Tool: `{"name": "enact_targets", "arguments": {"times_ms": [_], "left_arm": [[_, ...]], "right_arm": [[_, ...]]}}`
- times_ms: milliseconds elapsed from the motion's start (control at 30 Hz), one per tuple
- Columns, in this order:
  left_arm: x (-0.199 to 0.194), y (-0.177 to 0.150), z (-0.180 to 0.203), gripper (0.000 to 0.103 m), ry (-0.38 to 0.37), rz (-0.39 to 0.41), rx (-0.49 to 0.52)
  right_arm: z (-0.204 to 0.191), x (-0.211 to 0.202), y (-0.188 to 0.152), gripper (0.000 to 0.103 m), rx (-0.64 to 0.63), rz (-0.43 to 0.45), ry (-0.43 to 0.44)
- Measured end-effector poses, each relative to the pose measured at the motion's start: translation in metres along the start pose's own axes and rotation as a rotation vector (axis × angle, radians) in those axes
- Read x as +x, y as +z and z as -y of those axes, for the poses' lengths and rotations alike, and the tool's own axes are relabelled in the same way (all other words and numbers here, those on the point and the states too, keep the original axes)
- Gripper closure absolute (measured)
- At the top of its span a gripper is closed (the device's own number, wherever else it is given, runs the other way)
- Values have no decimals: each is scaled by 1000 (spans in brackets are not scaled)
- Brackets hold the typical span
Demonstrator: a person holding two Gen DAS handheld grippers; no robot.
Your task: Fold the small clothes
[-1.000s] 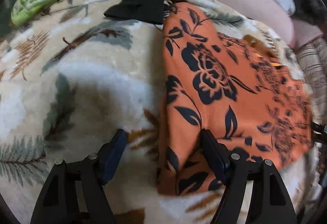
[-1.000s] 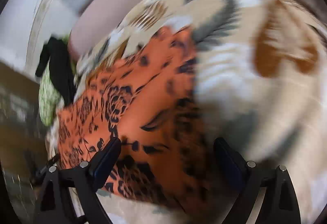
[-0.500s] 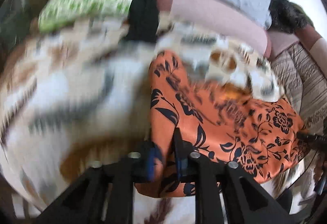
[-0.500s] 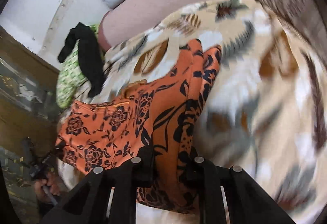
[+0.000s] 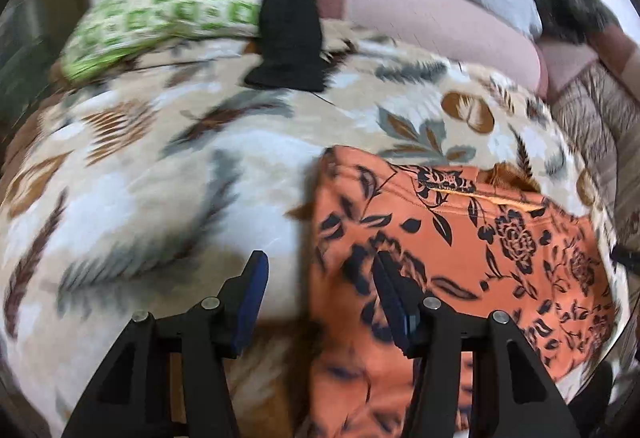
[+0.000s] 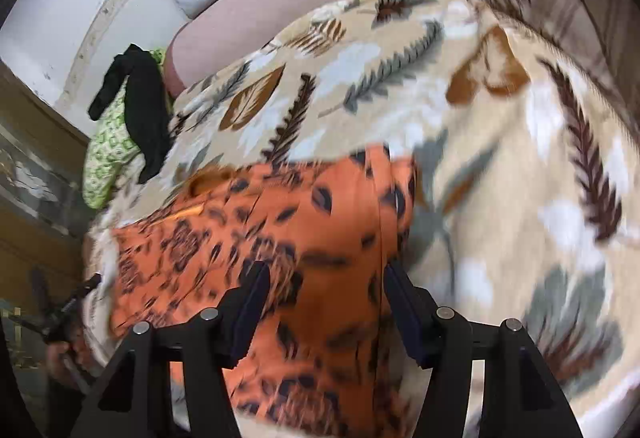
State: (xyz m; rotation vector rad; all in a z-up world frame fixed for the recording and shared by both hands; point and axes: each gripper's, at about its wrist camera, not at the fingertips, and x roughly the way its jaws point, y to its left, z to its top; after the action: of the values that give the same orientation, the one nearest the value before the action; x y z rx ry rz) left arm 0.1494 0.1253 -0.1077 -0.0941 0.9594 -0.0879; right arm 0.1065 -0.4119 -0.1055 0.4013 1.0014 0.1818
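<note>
Leaf-patterned fleece blanket (image 5: 224, 190) covers the bed, an orange floral garment (image 5: 460, 238) lying folded on it. Both tongs, left (image 5: 320, 290) and right (image 6: 326, 298), gape released above it. No writing is legible.

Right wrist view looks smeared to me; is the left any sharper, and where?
Right wrist view: motion blur smears the orange floral garment; its far blanket is crisper. Left wrist view: sharper on the garment's far half, blurred near the jaws. Both: fisheye bending, soft even light, no glare.

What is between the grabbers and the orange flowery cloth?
Nothing visible. The left gripper and right gripper are both open right over the orange cloth on the leafy blanket.
</note>
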Motion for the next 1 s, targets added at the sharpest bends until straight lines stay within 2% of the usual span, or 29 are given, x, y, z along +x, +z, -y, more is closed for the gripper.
{"name": "enact_targets", "arguments": {"times_ms": [67,167,233,267,300,333,433,500,533,567,600,633,667,700,733,800,833,867,933,1000], "left_arm": [[26,8,9,48,28,-36,49],[43,4,19,48,47,-59,71],[45,7,17,48,45,-48,58],[44,8,16,54,38,-37,53],[44,9,16,76,28,-30,60],[43,11,18,85,31,-33,68],[32,18,26,93,43,18,105],[18,21,27,95,48,77,90],[20,23,23,95,52,81,57],[32,24,20,94,61,52,37],[46,24,17,89,70,2,32],[67,21,13,86,86,-79,27],[69,20,11,80,92,-74,17],[62,20,11,76,104,-47,11],[52,21,12,75,102,-22,13],[33,22,13,64,107,23,33],[17,22,15,63,129,59,56],[6,21,17,63,136,80,70],[-20,16,19,55,112,125,81],[-48,1,25,42,79,173,85]], "right_arm": [[-17,22,13,40,-35,1,-48],[-9,35,23,40,-90,-1,-140],[-4,47,28,40,-111,-24,-168],[-2,54,29,41,-117,-40,-183],[-2,62,31,45,-118,-66,-185],[-1,63,32,66,-116,-79,-176],[-6,52,40,96,-119,-70,-163],[-10,29,47,95,-109,11,-169],[-9,20,49,95,-103,35,-176],[-7,17,50,95,-96,46,-190],[1,21,50,95,-82,61,-236],[10,28,50,95,-69,59,-271],[22,38,48,91,-36,39,-271],[38,53,44,91,29,-15,-221],[43,53,41,88,61,-26,-199],[41,36,37,81,60,30,-194],[38,27,36,69,54,48,-212],[34,16,34,66,49,65,-222],[21,-10,25,66,41,94,-160],[1,-32,7,48,29,85,-49]]}}
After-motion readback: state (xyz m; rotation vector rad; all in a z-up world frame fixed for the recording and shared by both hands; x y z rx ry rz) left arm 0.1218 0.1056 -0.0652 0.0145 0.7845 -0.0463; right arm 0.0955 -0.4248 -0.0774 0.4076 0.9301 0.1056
